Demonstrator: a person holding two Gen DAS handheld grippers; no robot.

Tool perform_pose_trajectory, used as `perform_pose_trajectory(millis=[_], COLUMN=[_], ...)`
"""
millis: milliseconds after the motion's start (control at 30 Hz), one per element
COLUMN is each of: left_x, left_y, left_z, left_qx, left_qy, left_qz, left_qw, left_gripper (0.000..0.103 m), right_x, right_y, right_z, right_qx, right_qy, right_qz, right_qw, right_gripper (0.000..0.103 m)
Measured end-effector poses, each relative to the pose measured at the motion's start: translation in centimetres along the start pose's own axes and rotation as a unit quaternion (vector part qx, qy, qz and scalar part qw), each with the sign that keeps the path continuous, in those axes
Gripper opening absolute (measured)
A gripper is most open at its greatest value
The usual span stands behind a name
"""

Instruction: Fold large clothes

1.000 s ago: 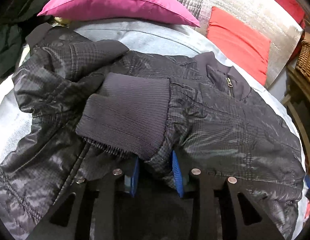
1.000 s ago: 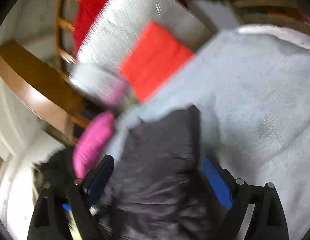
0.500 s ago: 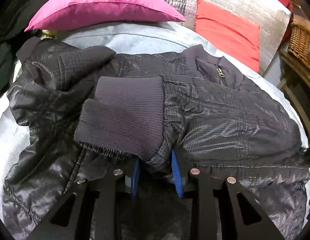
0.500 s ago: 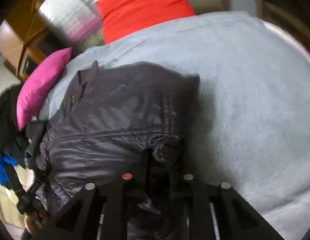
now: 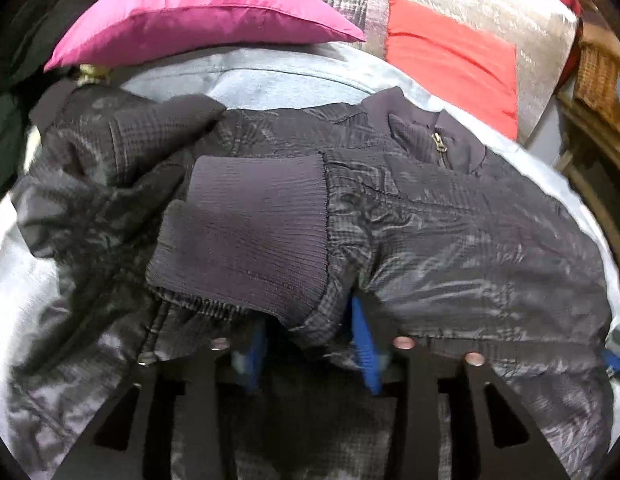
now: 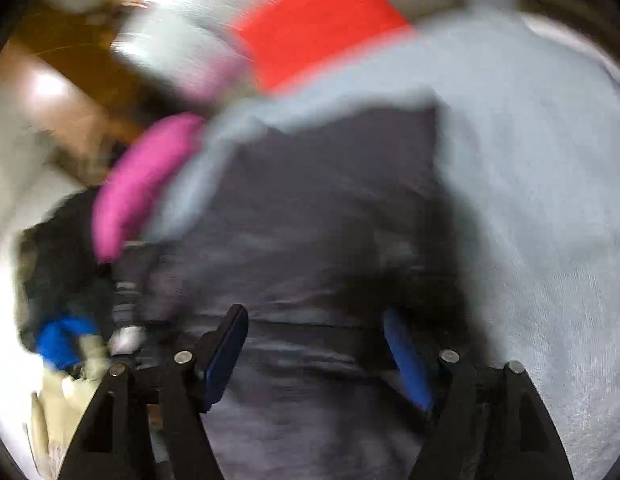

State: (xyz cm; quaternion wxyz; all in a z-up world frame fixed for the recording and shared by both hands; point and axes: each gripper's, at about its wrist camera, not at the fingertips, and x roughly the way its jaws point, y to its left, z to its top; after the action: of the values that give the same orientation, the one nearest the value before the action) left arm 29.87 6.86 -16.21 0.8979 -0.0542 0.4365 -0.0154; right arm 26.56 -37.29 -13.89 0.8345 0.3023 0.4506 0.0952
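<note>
A dark quilted jacket (image 5: pixel 449 248) lies spread on a pale grey-blue bed cover (image 5: pixel 270 80). Its zipped collar (image 5: pixel 441 140) points to the far right. A sleeve with a ribbed knit cuff (image 5: pixel 250 240) is folded across the body. My left gripper (image 5: pixel 310 340) is shut on the sleeve just behind the cuff, the cloth bunched between the blue pads. In the blurred right wrist view my right gripper (image 6: pixel 315 344) is open, its blue pads (image 6: pixel 407 356) wide apart just above the jacket (image 6: pixel 321 208), holding nothing.
A magenta pillow (image 5: pixel 198 12) lies at the head of the bed, with a silver and red cushion (image 5: pixel 449 52) to its right. A wicker basket (image 5: pixel 597 76) and wooden furniture stand at the right. Dark clothes (image 5: pixel 6 92) are piled at the left.
My right gripper was shut on the jacket's edge half a second ago; it has let go, opened wide and is moving fast. My left gripper keeps its hold on the sleeve, shifted slightly.
</note>
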Motion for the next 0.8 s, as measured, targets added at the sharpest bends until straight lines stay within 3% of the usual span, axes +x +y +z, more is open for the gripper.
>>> perform_pose_trajectory(millis=[33,67,100,200,233,333,433,500,533,600,633,667,700,733,800], left_x=[-0.2,-0.6,-1.5,-3.8,-5.3,-8.3,-10.5,-10.9,-11.2,-11.3,-11.2,-11.2,-11.2,-11.1,-11.0], left_y=[-0.1,-0.1,0.5,1.9,3.1,6.7,12.7,16.4,20.8,24.8,27.8,30.4,31.5,33.8,35.7], left_z=[0.2,0.4,0.6,0.8,1.0,1.4,1.7,1.6,1.2,0.4,-0.4,-1.1,-1.6,-2.1,-2.8], left_qx=[0.011,0.015,0.006,-0.018,-0.034,-0.066,-0.108,-0.137,-0.184,-0.233,-0.268,-0.291,-0.296,-0.297,-0.294], left_qy=[0.004,0.01,0.011,-0.002,-0.01,-0.031,-0.056,-0.069,-0.079,-0.083,-0.088,-0.09,-0.09,-0.09,-0.097], left_qz=[0.009,0.012,0.004,-0.028,-0.043,-0.071,-0.068,-0.048,-0.019,0.006,0.039,0.095,0.125,0.196,0.242], left_qw=[0.9999,0.9998,0.9999,0.9994,0.9985,0.9948,0.9903,0.9869,0.9795,0.9689,0.9586,0.9478,0.9426,0.9301,0.9194], left_gripper=[0.058,0.072,0.075,0.075,0.075,0.079,0.082,0.082,0.082,0.082,0.082,0.082,0.082,0.082,0.082], right_x=[-0.7,-1.5,-2.4,-4.9,-4.6,-3.1,0.2,0.2,0.2,-0.4,-0.8,-1.1,-1.4,-1.4,-1.4], right_y=[-0.1,0.7,1.9,6.0,7.1,7.8,6.2,7.2,7.4,8.7,10.1,11.2,12.8,14.1,17.6], right_z=[0.1,0.3,0.5,0.0,0.2,-1.1,-2.6,-3.5,-3.6,-3.5,-3.3,-3.2,-3.0,-2.9,-2.7], right_qx=[0.015,0.013,-0.006,-0.08,-0.095,-0.123,-0.141,-0.178,-0.184,-0.201,-0.217,-0.228,-0.242,-0.251,-0.283], right_qy=[-0.013,-0.018,-0.03,-0.07,-0.079,-0.089,-0.054,-0.069,-0.069,-0.071,-0.079,-0.084,-0.089,-0.091,-0.096], right_qz=[0.005,0.001,0.0,-0.004,-0.006,-0.04,-0.098,-0.125,-0.131,-0.139,-0.145,-0.148,-0.15,-0.15,-0.142], right_qw=[1.0,1.0,1.0,0.994,0.992,0.988,0.984,0.974,0.972,0.967,0.962,0.959,0.954,0.952,0.944], right_gripper=[0.065,0.067,0.067,0.073,0.08,0.082,0.082,0.082,0.082,0.082,0.082,0.082,0.082,0.082,0.082])
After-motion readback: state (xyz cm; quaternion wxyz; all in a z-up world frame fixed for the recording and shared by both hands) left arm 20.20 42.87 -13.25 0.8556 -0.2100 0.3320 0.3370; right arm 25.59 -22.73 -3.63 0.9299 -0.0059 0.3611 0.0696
